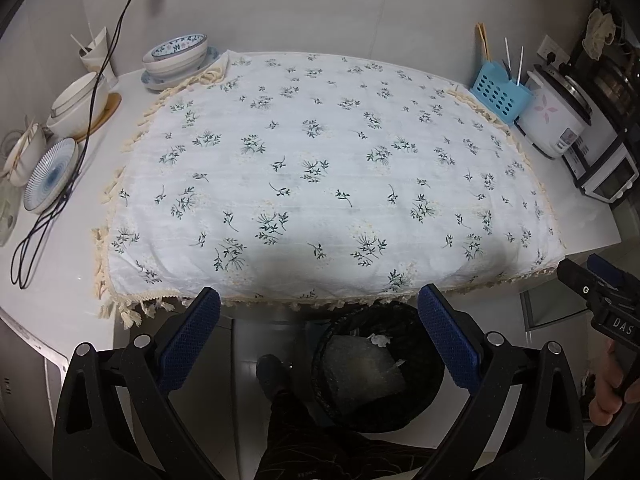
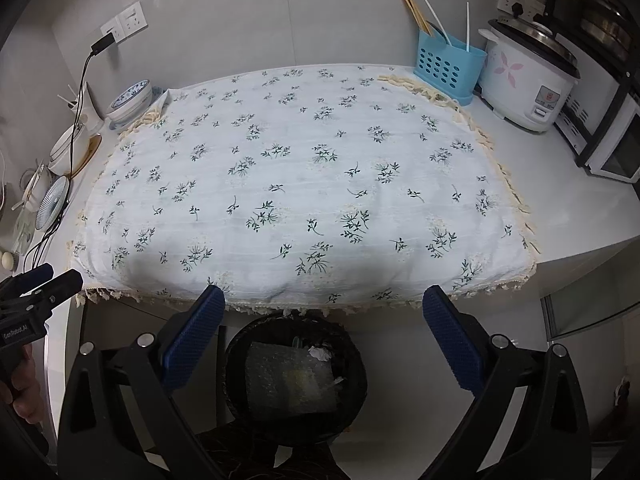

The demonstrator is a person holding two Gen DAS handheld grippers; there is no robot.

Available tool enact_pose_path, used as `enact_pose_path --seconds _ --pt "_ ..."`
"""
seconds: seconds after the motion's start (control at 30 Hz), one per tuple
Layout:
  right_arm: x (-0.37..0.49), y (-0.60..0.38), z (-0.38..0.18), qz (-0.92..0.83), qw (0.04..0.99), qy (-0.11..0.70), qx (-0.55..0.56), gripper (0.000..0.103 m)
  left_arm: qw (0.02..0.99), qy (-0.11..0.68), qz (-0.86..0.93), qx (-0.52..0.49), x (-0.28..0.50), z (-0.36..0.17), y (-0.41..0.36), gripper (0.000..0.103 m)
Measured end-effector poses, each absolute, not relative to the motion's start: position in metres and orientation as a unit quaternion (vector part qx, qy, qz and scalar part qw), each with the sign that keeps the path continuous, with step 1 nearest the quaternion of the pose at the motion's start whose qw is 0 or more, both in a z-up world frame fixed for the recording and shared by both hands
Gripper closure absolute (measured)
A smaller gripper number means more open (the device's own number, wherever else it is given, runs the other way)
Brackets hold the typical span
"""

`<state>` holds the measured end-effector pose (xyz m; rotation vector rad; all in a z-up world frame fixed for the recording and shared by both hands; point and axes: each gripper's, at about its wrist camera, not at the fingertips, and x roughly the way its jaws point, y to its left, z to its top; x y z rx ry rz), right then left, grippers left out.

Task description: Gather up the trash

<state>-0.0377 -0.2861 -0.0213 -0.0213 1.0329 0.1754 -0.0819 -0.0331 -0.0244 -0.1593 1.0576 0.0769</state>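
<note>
At the far left of the worktop (image 1: 60, 280), crockery is sitting pushed out past the cloth's edge: a ribbed blue plate (image 1: 51, 176) is leaning on its rim, white bowls (image 1: 78, 102) are resting on a wooden mat behind it, and a blue-patterned bowl (image 1: 176, 54) is stacked on a plate near the wall. A black cable (image 1: 100, 80) is trailing down from a wall plug across these dishes. They seem to be parked aside so the middle stays free.

Moving right, a white floral tablecloth (image 1: 320, 168) with a cream fringe is covering the centre of the worktop and is lying bare; no loose rubbish is showing on it.

Below its front edge, on the floor, a black bin (image 1: 378, 364) lined with a dark bag is standing just under the overhang, probably so scraps can be dropped straight down. The trash is lying inside it: a sheet of bubble wrap (image 1: 362, 372) and a small crumpled white tissue (image 1: 378, 339).

The left claw (image 1: 320, 340) is hanging above the bin, released and carrying nothing. The right claw (image 2: 324, 340) is hovering over the same bin, likewise spread wide and carrying nothing; both are poised as after a drop, or before a fresh reach.

At the right, a blue perforated utensil holder (image 2: 448, 66) with chopsticks and straws is standing against the wall, a white rice cooker (image 2: 524, 80) is sitting beside it, and a dark-framed oven (image 2: 616, 148) is occupying the corner.
</note>
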Motion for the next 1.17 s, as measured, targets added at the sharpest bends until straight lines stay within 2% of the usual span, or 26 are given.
enact_pose_path --seconds 0.73,1.17 --pt "-0.0348 -0.2864 -0.0197 0.083 0.866 0.493 -0.011 0.008 0.863 0.498 0.067 -0.044 -0.0781 -0.0213 -0.0357 0.006" --pt "-0.0347 -0.2864 -0.0197 0.083 0.866 0.493 -0.011 0.008 0.86 0.503 0.06 -0.059 -0.0785 -0.022 -0.0338 0.006"
